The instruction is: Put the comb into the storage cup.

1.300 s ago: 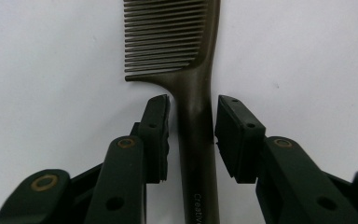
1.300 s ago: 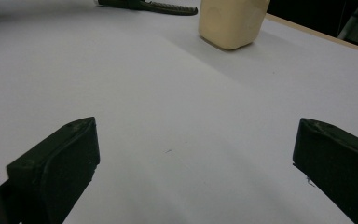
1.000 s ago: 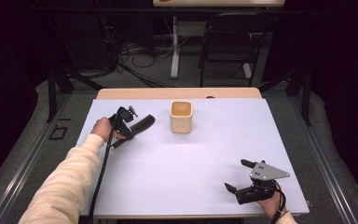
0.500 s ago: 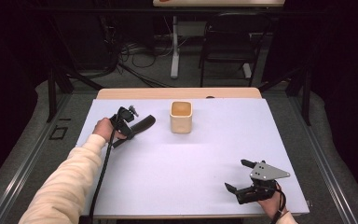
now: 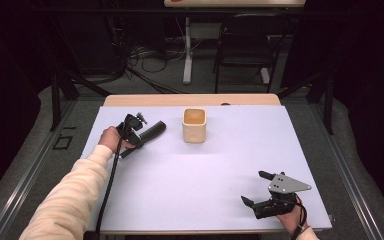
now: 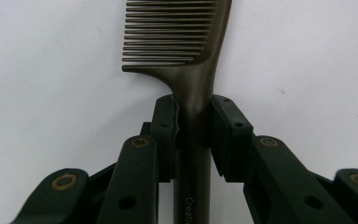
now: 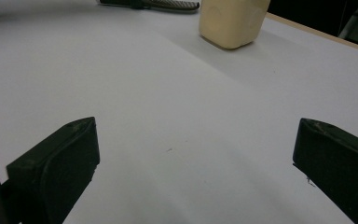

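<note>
Gripping the comb handle at far left

Your left tongs [image 6: 193,135] have just been closing and now clamp the dark comb [image 6: 186,46] by its handle, low over the white surface [image 5: 190,185], left of the cream cup [image 5: 194,125]. Your right tongs [image 5: 260,189] rest near right, jaws wide apart.

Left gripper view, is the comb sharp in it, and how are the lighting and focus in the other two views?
Left gripper view: the comb is sharp, teeth distinct, on an evenly lit white table. Right gripper view: the near fingers look soft, and the cream cup casts a faint shadow. High view: the table is bright, its surroundings dark.
</note>
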Demonstrator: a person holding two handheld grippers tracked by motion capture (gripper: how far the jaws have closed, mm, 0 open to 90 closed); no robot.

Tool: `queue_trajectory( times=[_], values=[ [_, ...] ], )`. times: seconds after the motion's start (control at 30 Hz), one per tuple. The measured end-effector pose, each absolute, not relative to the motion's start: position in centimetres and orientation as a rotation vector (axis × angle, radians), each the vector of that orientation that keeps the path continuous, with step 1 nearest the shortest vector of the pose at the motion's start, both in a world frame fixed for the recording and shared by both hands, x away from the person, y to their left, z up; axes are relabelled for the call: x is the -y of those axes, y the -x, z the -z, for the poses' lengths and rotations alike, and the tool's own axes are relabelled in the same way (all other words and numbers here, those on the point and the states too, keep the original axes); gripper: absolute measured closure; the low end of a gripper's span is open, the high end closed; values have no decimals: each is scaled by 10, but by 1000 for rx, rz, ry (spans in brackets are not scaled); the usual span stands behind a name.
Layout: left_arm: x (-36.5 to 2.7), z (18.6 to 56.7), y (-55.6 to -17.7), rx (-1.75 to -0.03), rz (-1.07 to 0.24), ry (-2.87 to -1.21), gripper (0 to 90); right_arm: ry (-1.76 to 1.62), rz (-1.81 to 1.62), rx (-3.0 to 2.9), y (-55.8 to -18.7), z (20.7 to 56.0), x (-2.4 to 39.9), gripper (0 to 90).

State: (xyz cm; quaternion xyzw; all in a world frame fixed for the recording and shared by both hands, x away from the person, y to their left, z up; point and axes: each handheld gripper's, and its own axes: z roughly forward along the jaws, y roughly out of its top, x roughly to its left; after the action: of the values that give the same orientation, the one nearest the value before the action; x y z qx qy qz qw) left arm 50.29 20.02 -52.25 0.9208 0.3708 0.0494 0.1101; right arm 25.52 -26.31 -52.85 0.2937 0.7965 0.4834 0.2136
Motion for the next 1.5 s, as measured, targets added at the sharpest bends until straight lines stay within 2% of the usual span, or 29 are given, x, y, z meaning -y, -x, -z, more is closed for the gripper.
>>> queue_trajectory(
  times=[0.47, 1.5],
  values=[
    [-202, 506, -493, -1047, -160, -2639, 723, -815, -1341, -2206, -255, 528, 263, 1],
    [-215, 483, -466, -1035, -307, -2401, 724, -817, -1338, -2204, -255, 528, 264, 1]
  ],
)
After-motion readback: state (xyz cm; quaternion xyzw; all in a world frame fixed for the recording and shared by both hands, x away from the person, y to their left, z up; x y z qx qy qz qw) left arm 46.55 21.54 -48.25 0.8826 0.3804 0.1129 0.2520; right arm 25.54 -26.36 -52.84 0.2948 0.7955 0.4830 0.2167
